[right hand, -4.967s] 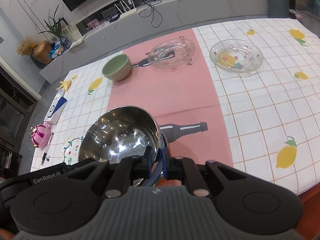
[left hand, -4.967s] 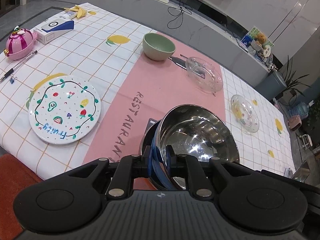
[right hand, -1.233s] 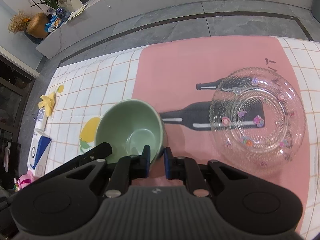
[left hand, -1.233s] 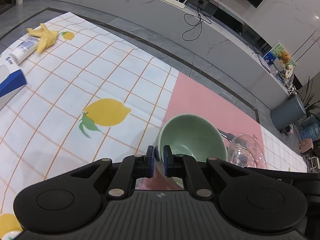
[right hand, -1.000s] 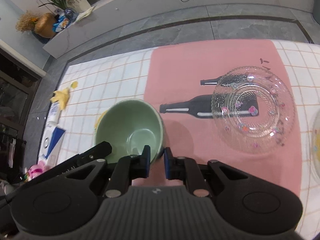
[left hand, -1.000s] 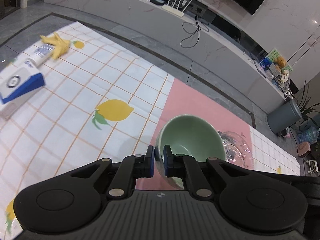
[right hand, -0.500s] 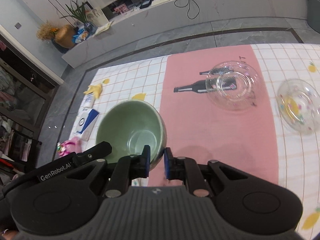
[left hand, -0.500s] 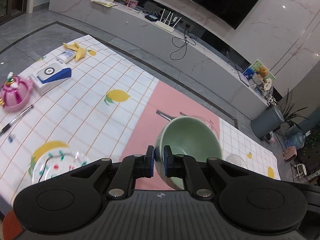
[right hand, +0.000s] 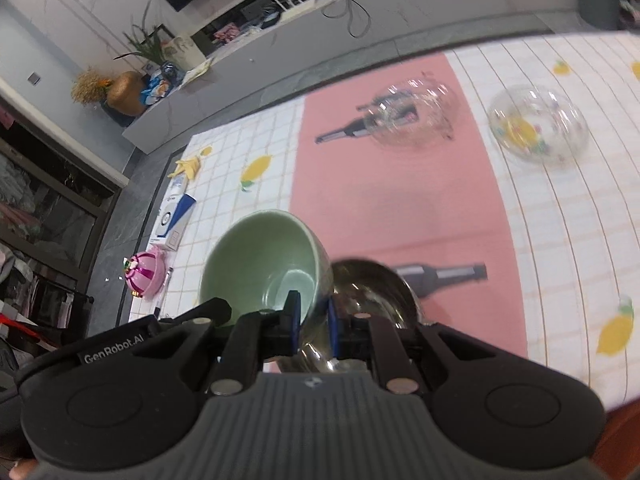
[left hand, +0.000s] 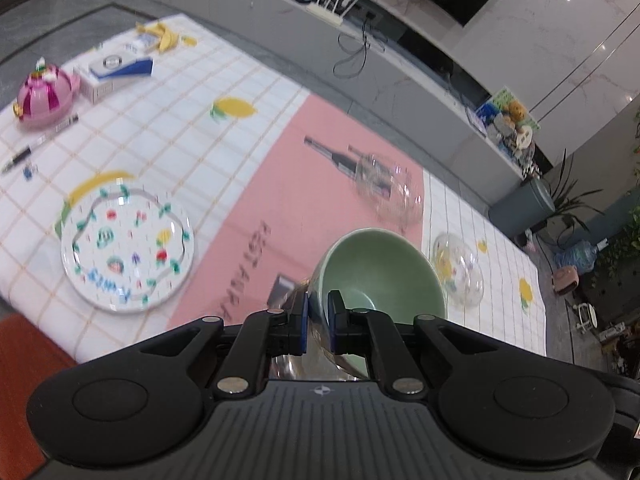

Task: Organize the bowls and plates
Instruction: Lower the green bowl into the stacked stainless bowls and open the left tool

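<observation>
Pink round toy (left hand: 45, 94), blue-and-white box (left hand: 116, 71), banana peel (left hand: 160, 36), pen (left hand: 38, 143), grey bin (left hand: 522, 209), white router (left hand: 332, 2)

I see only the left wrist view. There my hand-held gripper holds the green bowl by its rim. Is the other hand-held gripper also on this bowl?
Observer: Yes. The right hand-held gripper is shut on the rim of the green bowl, at the bowl's right side.
Operator: Under the bowl I see only something shiny. What is it?
Observer: A steel bowl, upright on the pink strip. In the right wrist view the green bowl covers its left edge.
Operator: What is next to it?
Observer: A printed bottle in the cloth, just to its right.
</observation>
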The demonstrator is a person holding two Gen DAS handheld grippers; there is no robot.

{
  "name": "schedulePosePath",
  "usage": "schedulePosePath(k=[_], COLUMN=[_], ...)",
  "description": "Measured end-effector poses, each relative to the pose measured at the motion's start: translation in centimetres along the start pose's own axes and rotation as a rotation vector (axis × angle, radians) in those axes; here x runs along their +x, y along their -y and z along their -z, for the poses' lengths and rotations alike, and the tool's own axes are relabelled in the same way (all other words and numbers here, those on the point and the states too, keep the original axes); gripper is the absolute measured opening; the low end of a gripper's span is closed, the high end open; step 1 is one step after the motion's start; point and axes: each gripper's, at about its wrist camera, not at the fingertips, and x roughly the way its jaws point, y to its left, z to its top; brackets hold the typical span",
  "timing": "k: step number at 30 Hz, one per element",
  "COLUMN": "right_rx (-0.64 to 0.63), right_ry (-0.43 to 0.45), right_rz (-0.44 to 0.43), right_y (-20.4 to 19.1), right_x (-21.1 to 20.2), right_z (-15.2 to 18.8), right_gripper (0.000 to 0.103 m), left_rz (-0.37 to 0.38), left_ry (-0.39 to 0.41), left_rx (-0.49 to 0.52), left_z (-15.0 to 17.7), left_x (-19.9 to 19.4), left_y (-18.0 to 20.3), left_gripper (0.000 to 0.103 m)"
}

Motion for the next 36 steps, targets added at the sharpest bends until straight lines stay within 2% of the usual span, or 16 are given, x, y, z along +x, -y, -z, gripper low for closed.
schedulePosePath(k=[8, 16, 36], right_rx=[0.028, 0.04, -0.005], right_ry=[-0.048, -0.071, -0.101], right_rz=[0.031, 0.06, 0.112], right_y=[2.0, 3.3, 3.0], right_x=[1.7, 3.1, 4.8], right_z=[1.7, 1.6, 1.3], right_gripper=[0.012, 0.012, 0.011], left_rz=[-0.034, -0.06, -0.133], left_ry=[-0.058, -0.099, -0.142], left_rx=[0.031, 0.07, 0.163], left_z=[1.7, 2.4, 2.2], left_x=[1.9, 3.6, 4.8], left_y=[0.1, 0.5, 1.7], left_gripper=[0.01, 0.01, 0.012])
